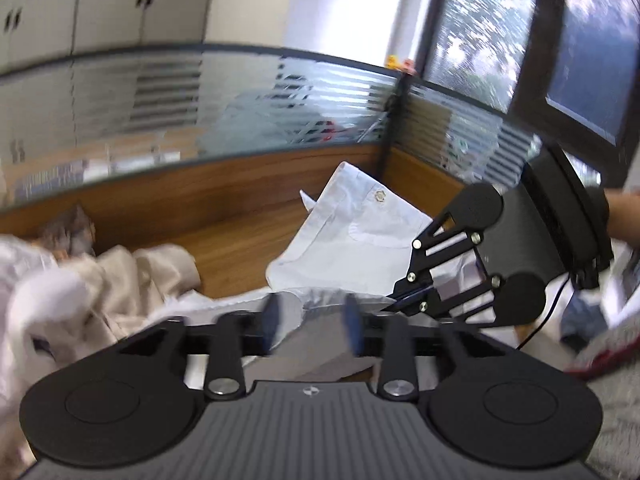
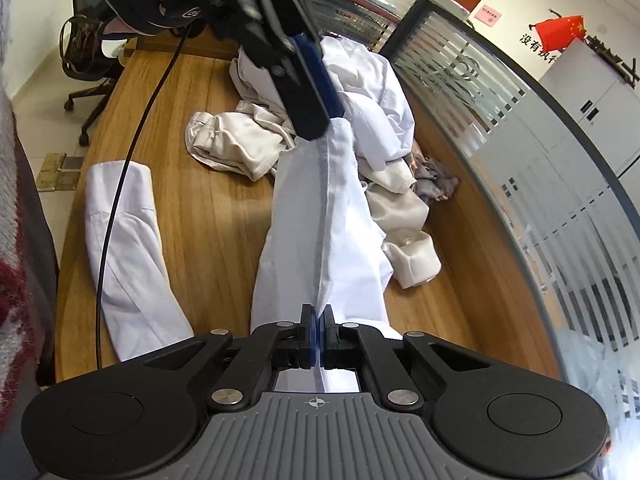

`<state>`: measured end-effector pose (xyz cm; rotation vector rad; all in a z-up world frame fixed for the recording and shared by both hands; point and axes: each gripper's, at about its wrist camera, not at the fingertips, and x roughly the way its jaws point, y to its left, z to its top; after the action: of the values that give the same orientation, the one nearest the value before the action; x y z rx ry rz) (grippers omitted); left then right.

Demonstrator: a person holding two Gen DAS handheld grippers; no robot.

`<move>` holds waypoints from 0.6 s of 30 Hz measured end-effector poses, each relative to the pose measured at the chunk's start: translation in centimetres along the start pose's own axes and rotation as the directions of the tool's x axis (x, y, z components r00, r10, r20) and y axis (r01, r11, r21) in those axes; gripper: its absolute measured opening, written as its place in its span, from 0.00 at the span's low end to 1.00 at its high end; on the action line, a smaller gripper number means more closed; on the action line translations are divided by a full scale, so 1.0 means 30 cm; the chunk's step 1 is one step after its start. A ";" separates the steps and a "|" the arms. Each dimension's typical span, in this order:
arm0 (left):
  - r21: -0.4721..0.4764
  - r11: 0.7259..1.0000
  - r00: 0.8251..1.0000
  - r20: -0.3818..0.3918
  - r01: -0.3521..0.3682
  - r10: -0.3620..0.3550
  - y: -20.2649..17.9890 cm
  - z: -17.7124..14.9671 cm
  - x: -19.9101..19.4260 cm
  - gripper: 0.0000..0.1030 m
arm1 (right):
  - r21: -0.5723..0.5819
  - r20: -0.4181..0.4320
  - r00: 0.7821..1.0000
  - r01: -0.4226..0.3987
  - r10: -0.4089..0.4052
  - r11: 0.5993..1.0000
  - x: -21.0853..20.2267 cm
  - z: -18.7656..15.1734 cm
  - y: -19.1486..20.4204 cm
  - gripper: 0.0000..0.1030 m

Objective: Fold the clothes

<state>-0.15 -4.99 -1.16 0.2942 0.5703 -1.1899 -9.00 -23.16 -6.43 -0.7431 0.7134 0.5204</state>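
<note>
the long white cotton shirt lies on the wooden desk, running lengthwise away from the right gripper, which pinches its raised edge; the left gripper stands spread, blurred, cloth below; two grippers; the heap of pale clothes beyond is uncountable

The left wrist view is motion-blurred: the clothes heap at its left edge smears and is cut off. The right gripper hides the white shirt beneath it. In the right wrist view, the left gripper covers part of the pile.
</note>
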 end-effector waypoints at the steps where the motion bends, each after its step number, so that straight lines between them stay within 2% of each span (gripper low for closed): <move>1: 0.042 0.999 1.000 0.000 -0.007 0.007 -0.015 0.004 0.001 0.49 | -0.004 -0.001 1.000 0.000 0.000 1.000 -0.003 0.002 0.001 0.04; 5: 0.170 0.985 1.000 -0.003 -0.022 0.023 -0.064 0.008 0.034 0.52 | -0.014 -0.003 1.000 -0.005 0.005 1.000 -0.014 0.008 0.002 0.04; 9: 0.249 0.968 1.000 0.005 -0.024 0.024 -0.092 0.017 0.070 0.55 | -0.036 -0.014 1.000 -0.008 0.008 0.999 -0.018 0.009 0.012 0.04; 15: 0.234 0.972 1.000 0.023 0.012 -0.018 -0.062 0.053 0.094 0.55 | -0.040 -0.022 1.000 -0.011 0.010 0.999 -0.026 0.009 0.023 0.04; 18: 0.274 0.961 0.999 0.018 0.023 -0.029 -0.073 0.057 0.101 0.55 | -0.043 -0.028 1.000 -0.013 0.012 0.999 -0.026 0.011 0.027 0.04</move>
<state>-0.98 -9.03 -1.28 0.5096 0.3904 -1.2977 -9.92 -22.52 -6.02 -0.7880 0.7345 0.5397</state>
